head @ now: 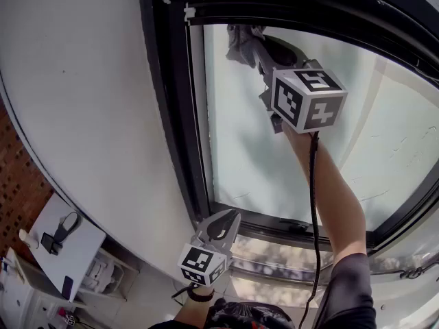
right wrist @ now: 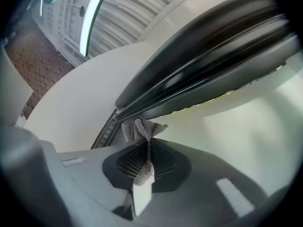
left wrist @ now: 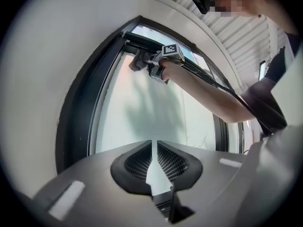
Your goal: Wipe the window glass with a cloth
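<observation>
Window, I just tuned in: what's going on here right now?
A person stands at the window with a tool in each hand. The right tool is clamped on a grey cloth, held up at the top corner of the glass, next to the dark frame. The left tool sits low near the window's bottom edge, jaws barely apart with nothing between them.

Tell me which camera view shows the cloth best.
The right gripper view: the cloth sits at its centre, pinched in the right gripper, with its weave plain to see. The head view shows only a small grey bunch beyond that gripper. The left gripper view shows it tiny and distant.
</observation>
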The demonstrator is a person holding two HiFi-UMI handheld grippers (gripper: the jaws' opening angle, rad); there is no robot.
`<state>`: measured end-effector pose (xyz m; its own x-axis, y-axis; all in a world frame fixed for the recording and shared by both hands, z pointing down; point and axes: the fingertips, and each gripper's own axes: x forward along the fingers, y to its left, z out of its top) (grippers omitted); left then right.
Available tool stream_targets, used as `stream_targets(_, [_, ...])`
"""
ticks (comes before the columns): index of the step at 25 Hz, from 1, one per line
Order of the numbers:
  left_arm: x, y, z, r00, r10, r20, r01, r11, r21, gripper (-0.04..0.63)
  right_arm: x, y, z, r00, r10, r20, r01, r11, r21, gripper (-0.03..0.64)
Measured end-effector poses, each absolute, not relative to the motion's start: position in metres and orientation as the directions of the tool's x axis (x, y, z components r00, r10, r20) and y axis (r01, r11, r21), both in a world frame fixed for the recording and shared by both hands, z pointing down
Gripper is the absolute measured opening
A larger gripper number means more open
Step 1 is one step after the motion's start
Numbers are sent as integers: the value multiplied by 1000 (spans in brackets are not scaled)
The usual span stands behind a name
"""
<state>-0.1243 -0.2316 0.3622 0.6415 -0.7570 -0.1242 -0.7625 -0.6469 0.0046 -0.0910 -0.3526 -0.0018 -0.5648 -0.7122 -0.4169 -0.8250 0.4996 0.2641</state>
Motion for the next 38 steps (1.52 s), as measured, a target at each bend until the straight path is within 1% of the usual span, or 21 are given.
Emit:
stream_targets(4, [-85,-229,360,689,-715,-118,-719,-694,11,29,-17,-336,0,-504,-751,-425,-863,438,250,23])
stream_targets(7, [-53,-226,359,726,-677,-118,-682,-731,3,21,54,-321,4,-442,-783,-438,-897,370,243,23])
stream_targets(12, [-1,-219,361,791,-602,-107,-605,-796,1,17,201,-297,21,-238,-874,-423,-963,155,221,23])
stream_targets(15, [26,-212,361,823,-559,-103,-562,-827,-5,17,290,-275,21,-98,-898,-429,-982,18,187,25])
stream_targets(19, [50,-206,361,848,-521,-99,-525,-851,-15,17,398,-244,17,121,-886,-448,-973,-194,121,23])
stream_targets(22, [60,-203,363,859,-503,-90,-507,-862,-22,17,473,-215,12,308,-817,-487,-935,-354,3,23])
stream_targets(23, [63,-202,362,862,-498,-90,-502,-864,-25,17,489,-207,11,356,-789,-501,-920,-391,-39,23])
stream_targets(25, [66,-199,359,870,-482,-103,-487,-873,-32,17,498,-197,8,405,-747,-527,-897,-436,-71,25])
stream_targets(27, [67,-194,354,880,-460,-122,-467,-883,-41,17,477,-197,9,379,-746,-547,-902,-431,-36,25])
stream_targets(30, [61,-194,351,879,-460,-129,-469,-882,-48,17,392,-207,12,218,-796,-565,-957,-288,37,25])
stream_targets(32, [51,-197,353,866,-484,-124,-492,-869,-45,18,307,-224,9,29,-798,-602,-988,-114,104,25])
stream_targets(34, [36,-200,354,845,-519,-130,-527,-849,-40,18,205,-251,11,-195,-766,-612,-978,103,183,25])
stream_targets(36, [15,-201,354,822,-552,-142,-562,-826,-40,18,105,-275,22,-380,-731,-566,-925,292,244,25])
stream_targets(38, [-11,-204,353,792,-590,-156,-602,-797,-40,18,19,-297,35,-507,-698,-506,-862,429,271,25])
